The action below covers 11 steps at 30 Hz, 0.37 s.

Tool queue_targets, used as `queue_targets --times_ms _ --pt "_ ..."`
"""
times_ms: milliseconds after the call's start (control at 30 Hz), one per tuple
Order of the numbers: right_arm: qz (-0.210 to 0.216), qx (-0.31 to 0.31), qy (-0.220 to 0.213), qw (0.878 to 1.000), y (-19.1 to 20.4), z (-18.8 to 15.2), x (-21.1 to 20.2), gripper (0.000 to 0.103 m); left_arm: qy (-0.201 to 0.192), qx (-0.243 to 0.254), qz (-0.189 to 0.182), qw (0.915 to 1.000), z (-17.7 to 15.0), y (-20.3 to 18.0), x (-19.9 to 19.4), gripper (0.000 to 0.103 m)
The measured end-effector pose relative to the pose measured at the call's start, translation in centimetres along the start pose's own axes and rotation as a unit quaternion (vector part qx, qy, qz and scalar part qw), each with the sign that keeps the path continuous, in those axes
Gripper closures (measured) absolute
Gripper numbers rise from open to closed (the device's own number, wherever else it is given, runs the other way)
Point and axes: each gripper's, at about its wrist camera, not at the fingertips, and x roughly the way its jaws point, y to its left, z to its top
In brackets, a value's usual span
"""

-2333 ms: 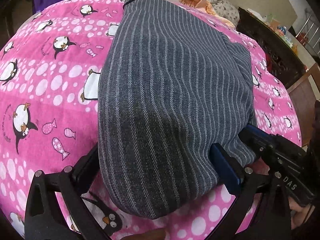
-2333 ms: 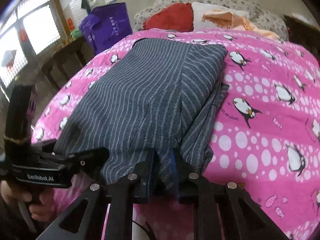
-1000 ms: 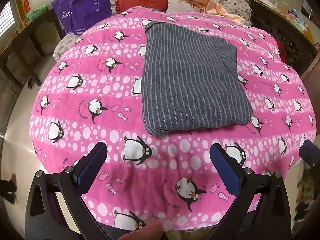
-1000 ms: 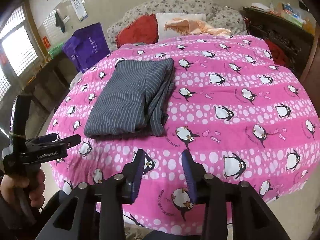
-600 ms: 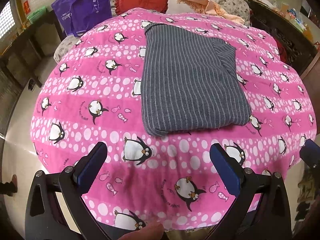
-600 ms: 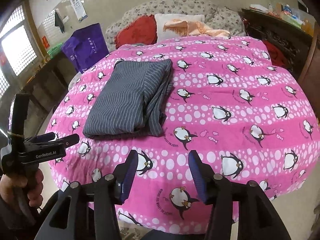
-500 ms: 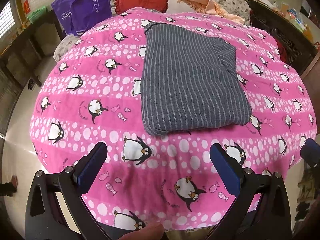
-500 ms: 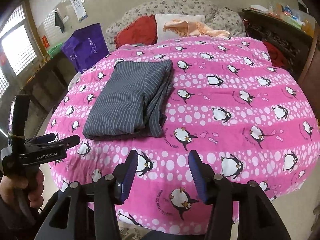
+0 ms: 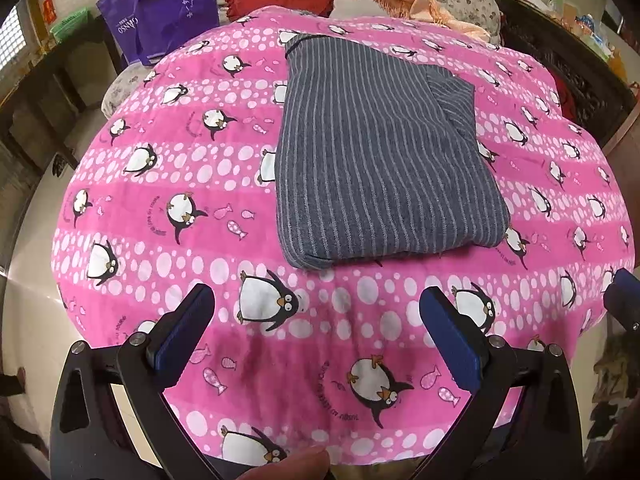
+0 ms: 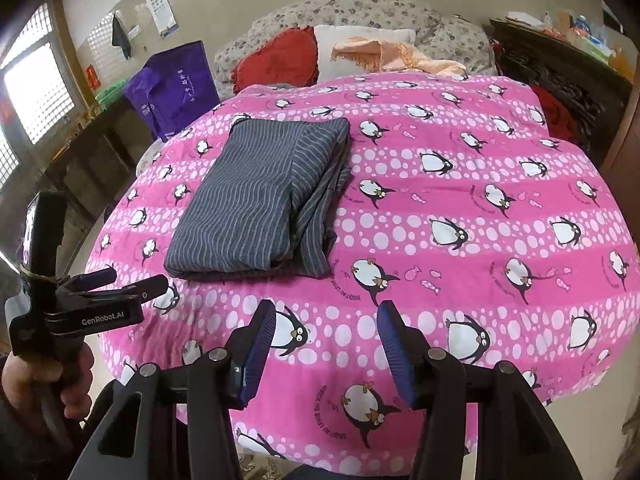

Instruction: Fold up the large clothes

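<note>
Jaws on the left gripper (image 9: 316, 316) stand spread wide, blue pads holding nothing and hanging above the near edge of the pink penguin-print quilt (image 9: 168, 184). The right gripper (image 10: 326, 338) has its jaws apart too, a little narrower, empty, over the same near rim; in its view the left gripper (image 10: 132, 284) shows at the left, gripped by a hand (image 10: 44, 380). Between both tools and the cloth lies a bare strip of quilt. Farther in, the folded dark-grey pinstriped garment (image 9: 380, 152) rests flat on the quilt, left of centre in the right wrist view (image 10: 256, 200), with looser layers bunched along its right side. Open quilt stretches wide to its right. Beyond the far edge sit a red cushion (image 10: 280, 58), a peach fringed cloth (image 10: 384, 54) and, to the left, a purple shopping bag (image 10: 172, 88).
</note>
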Motion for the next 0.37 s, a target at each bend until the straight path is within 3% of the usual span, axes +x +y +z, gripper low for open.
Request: queue_targets --times_ms 267,367 --pt "-0.001 -0.004 0.006 1.000 0.18 0.36 0.65 0.053 0.000 -0.012 -0.030 0.9995 -0.07 0.42 0.65 0.000" --pt "-0.003 -0.006 0.007 1.000 0.34 0.33 0.77 0.053 -0.004 -0.009 -0.016 0.9998 -0.01 0.38 0.74 0.000"
